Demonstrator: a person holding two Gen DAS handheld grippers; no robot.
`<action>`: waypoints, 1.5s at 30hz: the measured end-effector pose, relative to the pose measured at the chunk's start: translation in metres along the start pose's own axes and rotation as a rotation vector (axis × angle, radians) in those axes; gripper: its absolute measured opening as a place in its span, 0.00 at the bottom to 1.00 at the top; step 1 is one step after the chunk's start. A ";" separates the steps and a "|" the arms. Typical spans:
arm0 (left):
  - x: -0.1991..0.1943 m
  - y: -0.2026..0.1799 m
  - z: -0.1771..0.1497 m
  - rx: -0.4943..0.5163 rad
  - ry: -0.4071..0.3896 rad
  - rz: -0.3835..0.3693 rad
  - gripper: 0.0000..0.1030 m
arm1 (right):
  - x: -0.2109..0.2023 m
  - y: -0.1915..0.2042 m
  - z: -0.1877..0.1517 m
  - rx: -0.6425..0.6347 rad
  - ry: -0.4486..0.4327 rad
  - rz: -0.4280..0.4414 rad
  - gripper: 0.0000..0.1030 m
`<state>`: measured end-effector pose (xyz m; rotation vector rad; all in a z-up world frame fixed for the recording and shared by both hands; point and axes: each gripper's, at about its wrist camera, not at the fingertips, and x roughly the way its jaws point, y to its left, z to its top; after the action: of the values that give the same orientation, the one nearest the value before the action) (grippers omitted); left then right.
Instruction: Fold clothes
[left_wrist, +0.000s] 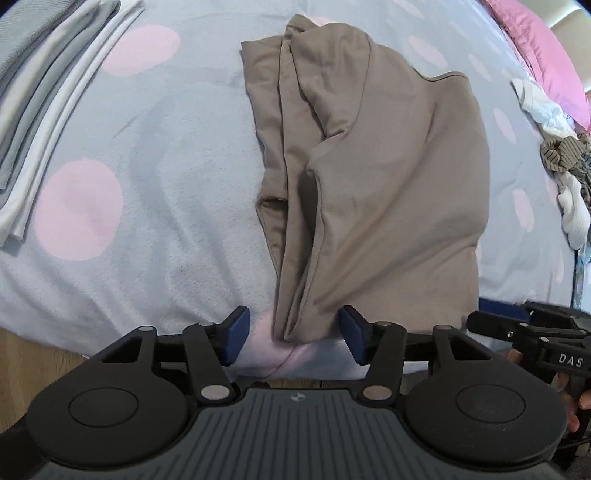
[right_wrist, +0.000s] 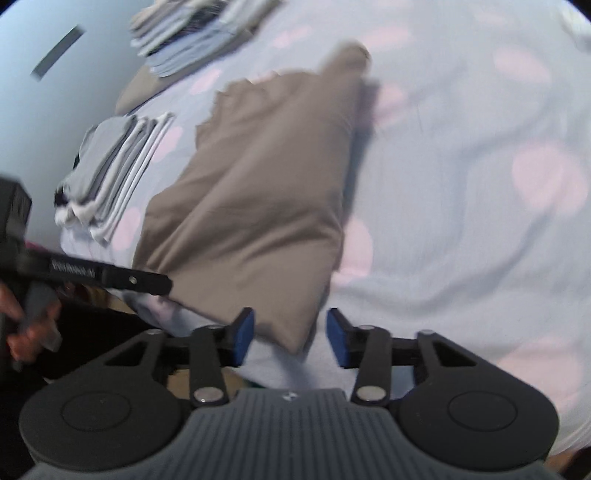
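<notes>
A taupe garment (left_wrist: 373, 177) lies folded lengthwise on a pale blue bedspread with pink dots (left_wrist: 155, 158). Its near left corner bunches between the blue pads of my left gripper (left_wrist: 295, 334), which stands open around it. In the blurred right wrist view the same taupe garment (right_wrist: 255, 199) stretches away, and its near right corner points between the fingers of my right gripper (right_wrist: 291, 336), also open. The right gripper's body (left_wrist: 532, 336) shows at the right edge of the left wrist view, and the left gripper's body (right_wrist: 92, 275) at the left of the right wrist view.
A stack of folded grey and white clothes (left_wrist: 48, 96) lies left of the garment, seen too as the stack (right_wrist: 114, 173). Another folded pile (right_wrist: 192, 33) sits farther back. Loose laundry (left_wrist: 561, 166) and a pink pillow (left_wrist: 543, 48) are at the right. The bed's near edge meets wooden floor (left_wrist: 33, 354).
</notes>
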<state>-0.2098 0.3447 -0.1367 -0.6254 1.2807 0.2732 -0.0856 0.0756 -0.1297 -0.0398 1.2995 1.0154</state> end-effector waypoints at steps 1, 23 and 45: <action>0.001 0.001 0.000 0.000 -0.001 0.001 0.45 | 0.004 -0.005 -0.001 0.047 0.012 0.025 0.41; -0.005 -0.026 -0.022 0.070 0.095 -0.148 0.07 | -0.049 -0.001 0.001 0.028 0.042 -0.025 0.06; -0.060 -0.021 0.046 0.045 -0.155 -0.120 0.47 | -0.047 0.017 0.044 -0.266 -0.026 -0.192 0.40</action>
<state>-0.1790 0.3630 -0.0674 -0.6276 1.0938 0.1892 -0.0585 0.0822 -0.0693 -0.3470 1.1064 1.0131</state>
